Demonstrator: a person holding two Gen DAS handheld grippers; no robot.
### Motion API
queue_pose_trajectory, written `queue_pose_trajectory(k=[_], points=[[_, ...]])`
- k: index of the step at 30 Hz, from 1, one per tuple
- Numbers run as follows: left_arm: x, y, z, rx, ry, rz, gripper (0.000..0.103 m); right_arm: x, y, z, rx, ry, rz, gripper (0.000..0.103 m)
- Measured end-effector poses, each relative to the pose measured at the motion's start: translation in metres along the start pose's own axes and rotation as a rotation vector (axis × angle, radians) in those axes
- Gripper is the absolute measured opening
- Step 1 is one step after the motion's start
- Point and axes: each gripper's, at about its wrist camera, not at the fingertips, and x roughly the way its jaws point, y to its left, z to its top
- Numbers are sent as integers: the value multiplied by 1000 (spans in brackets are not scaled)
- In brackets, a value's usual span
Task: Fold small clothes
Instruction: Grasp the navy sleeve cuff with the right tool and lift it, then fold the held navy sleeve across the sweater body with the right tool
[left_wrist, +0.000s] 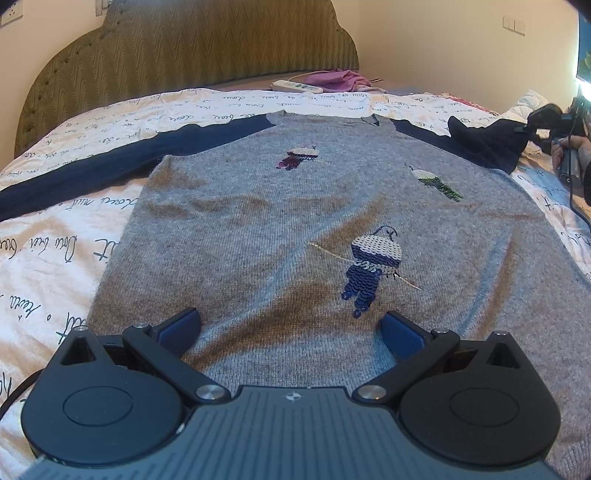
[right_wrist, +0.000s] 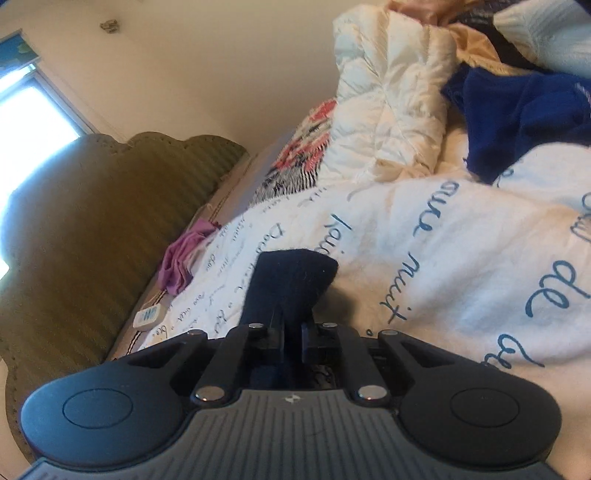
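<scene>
Sweater (left_wrist: 295, 229), grey knit with navy sleeves and sequinned figures, is laid flat and face up on a white bedcover printed with blue script (left_wrist: 74, 236), collar toward the far headboard. Left navy sleeve (left_wrist: 92, 166) is stretched out flat to the left. Right navy sleeve cuff (right_wrist: 291, 284) is pinched between the closed jaws of the right gripper (right_wrist: 293, 332) at the right edge of the scene and is lifted off the cover, fabric bunched up in front of the pads. Left gripper (left_wrist: 291, 332) is hovering over the near hem of the grey body, jaws spread wide, nothing between them; contact with the knit cannot be told.

Step is judged as the start of the right sleeve fold; body and left sleeve are not yet folded.

Risks, judged:
- Only the cuff tip is gripped, so the sleeve could slip out if it is pulled fast across the body.
- Body is not pinned by the open left gripper, so the whole sweater could be dragged and creased when the sleeve is pulled.
- Sequins could be snagged by the sleeve knit.
- Clutter at far right (white quilted jacket (right_wrist: 391, 92), blue garment (right_wrist: 517, 118)) could be caught if the sleeve is swung wide.
</scene>
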Motion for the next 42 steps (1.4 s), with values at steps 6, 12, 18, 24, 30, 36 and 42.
queue_pose_trajectory(k=[6,12,18,24,30,36,42], points=[[-1,1,-1,-10,-5,-6,103,-59,96,-26,-214,-12,168,7],[-3,2,-1,-22,-11,-15,103,-81,198,-129,-335,172,423,7],[-3,3,-1,-23,-12,-17,103,-55,237,-246,-470,316,363,13],[-7,6,-2,-37,-25,-44,103,-97,202,-245,-405,224,340,58],[-25,11,43,-101,-175,-205,103,-123,144,-224,-396,181,286,71],[56,15,127,-257,-31,-331,98,-113,100,-225,-238,208,270,71],[138,9,143,-328,116,-296,72,-112,96,-226,-216,202,291,72]])
